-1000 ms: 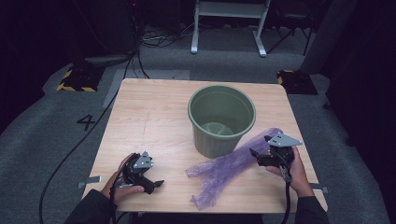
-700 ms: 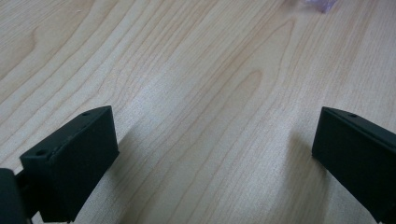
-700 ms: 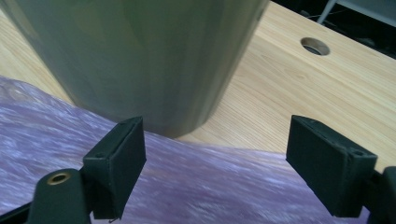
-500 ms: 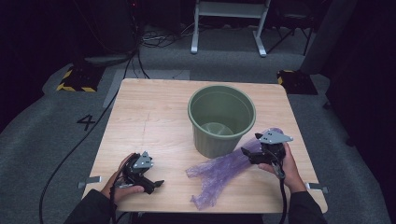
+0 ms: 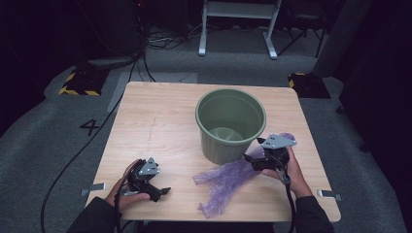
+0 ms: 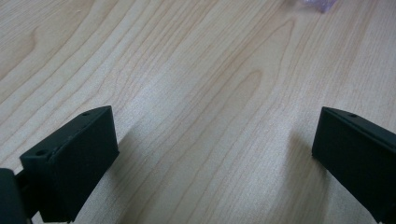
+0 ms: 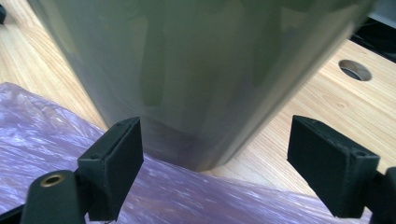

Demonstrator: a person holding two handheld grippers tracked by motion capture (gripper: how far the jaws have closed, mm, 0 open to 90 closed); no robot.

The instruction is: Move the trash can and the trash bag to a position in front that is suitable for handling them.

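The right hand-held gripper (image 5: 253,160) is seen from above at the near right side of the green bucket (image 5: 231,124), its tips pointed at the bucket's lower wall; from this height the gap between the jaws is hard to make out. In the right gripper view the jaws are shown standing wide apart with nothing pressed between them, the bucket's base (image 7: 196,84) rising between and beyond them and blurred by closeness. Whether the bucket is touched cannot be told. The purple plastic bag (image 7: 56,154) is seen under the jaws there, running beneath the bucket's foot.

From above, the bag (image 5: 228,182) is found spread on the tabletop (image 5: 160,126) from the near centre toward the right hand, a scrap of it showing past the grey plate; the part under hand and gripper is hidden.

The left hand-held gripper (image 5: 156,187) is held at the near left corner, well apart from bag and bucket. Its jaws are shown open over bare wood in the left gripper view (image 6: 215,158), where the jaws are cut off by the frame edges and only a purple sliver (image 6: 320,3) is caught at the top.
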